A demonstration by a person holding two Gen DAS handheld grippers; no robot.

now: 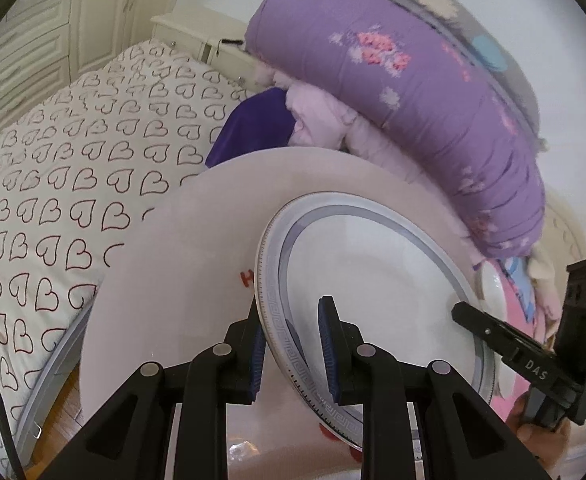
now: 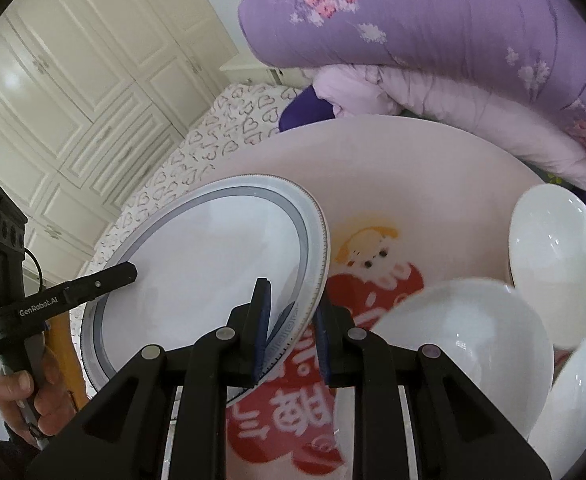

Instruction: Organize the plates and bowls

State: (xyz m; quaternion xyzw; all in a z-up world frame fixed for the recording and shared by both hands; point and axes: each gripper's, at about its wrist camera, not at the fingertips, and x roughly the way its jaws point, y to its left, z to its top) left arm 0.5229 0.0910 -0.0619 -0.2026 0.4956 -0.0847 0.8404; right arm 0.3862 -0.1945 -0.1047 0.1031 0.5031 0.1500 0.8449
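Glossy glazed ceramic plate and white bowls, matt black plastic gripper, soft quilted cloth duvet.

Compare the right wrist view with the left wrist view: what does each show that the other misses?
Right wrist only: two white bowls, the table's cartoon print, and the left gripper seen from outside.
Left wrist only: the right gripper seen from outside.
Both: the grey-rimmed plate, its rim between both grippers' fingers, the pink table, the purple quilt.

A home bedroom here; heart-print bed sheet, rolled purple quilt, cream panelled wardrobe behind.
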